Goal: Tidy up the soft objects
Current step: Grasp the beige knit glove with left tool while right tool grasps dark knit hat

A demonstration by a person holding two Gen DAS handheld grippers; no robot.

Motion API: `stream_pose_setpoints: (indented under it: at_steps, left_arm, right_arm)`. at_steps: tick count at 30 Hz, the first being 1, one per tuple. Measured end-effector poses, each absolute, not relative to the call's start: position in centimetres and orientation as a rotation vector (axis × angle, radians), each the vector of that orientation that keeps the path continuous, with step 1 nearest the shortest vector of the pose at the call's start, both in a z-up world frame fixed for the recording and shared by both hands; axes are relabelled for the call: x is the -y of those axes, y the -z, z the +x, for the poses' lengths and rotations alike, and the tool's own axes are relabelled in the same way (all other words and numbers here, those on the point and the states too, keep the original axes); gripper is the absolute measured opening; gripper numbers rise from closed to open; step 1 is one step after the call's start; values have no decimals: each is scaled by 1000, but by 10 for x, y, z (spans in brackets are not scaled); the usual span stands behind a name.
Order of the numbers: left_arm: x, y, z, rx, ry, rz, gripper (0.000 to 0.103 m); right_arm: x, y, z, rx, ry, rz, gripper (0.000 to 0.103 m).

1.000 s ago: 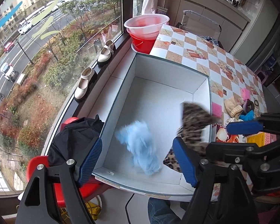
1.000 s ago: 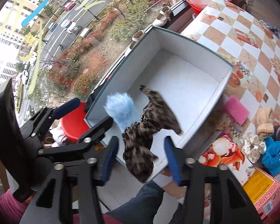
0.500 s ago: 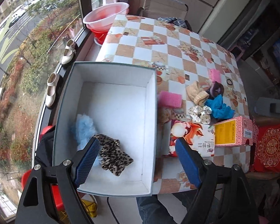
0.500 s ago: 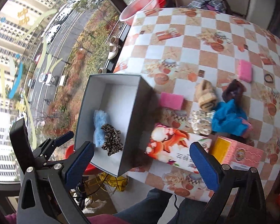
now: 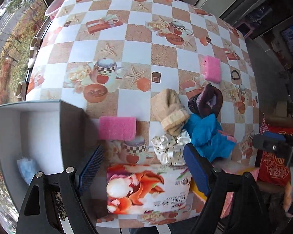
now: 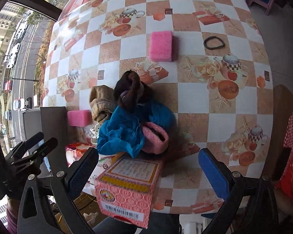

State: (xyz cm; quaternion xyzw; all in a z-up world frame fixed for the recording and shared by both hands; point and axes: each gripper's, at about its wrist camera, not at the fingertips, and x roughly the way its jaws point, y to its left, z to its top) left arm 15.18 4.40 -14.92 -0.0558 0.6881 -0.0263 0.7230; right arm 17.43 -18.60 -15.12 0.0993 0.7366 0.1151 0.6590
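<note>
I am holding my left tongs [image 5: 142, 164] and right tongs [image 6: 148, 168] wide apart and empty above the table [image 6: 195, 101], where the blue cloth [image 6: 125, 134] is lying heaped with the beige sock [image 5: 171, 109] beside the box [image 5: 39, 136].

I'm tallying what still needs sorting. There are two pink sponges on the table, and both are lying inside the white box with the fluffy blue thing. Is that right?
Not quite. There are two pink sponges, but neither is in the white box. One sponge lies on the table just outside its wall, the other sponge farther out by the black hair tie. The left wrist view shows this; the fluffy blue thing is in the box.
</note>
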Motion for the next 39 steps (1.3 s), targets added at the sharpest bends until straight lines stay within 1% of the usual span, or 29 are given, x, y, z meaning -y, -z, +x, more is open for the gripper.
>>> stream_pose_setpoints:
  at_steps: [5,10,12,15,17,22,26,32,36,38,39]
  left_arm:
    - [-23,190,185,-1575,4,-83,86]
    - [-22,211,189,-1629,-51,-82,86]
    - [-18,219,191,-1646,-64,-67,86]
    - [-11,229,196,-1665,-65,-71,86]
    - [-4,235,201,-1673,-58,-66,86]
    - [11,253,214,-1698,-58,-49,86]
    - [16,264,223,-1706,-67,-41,86]
    - [14,274,230,-1723,-71,-53,87]
    - [12,277,231,-1723,-66,-56,90]
    - [11,278,232,-1731,-55,-70,89]
    - [13,278,230,-1730,-46,-74,85]
  right_arm:
    - [163,198,215,-1713,-334,205,103]
    - [148,247,244,-1765,-355,242,103]
    - [144,263,245,-1799,-364,187,103]
    - [162,264,239,-1756,-276,43,103]
    - [190,266,238,-1747,-184,7,103]
    - [234,265,236,-1723,-203,182,103]
    - [226,260,241,-1663,-257,184,103]
    - [206,275,240,-1655,-241,64,103]
    - [208,276,239,-1674,-220,61,103]
    - [209,278,238,-1719,-226,52,103]
    - [199,279,240,-1716,-246,77,103]
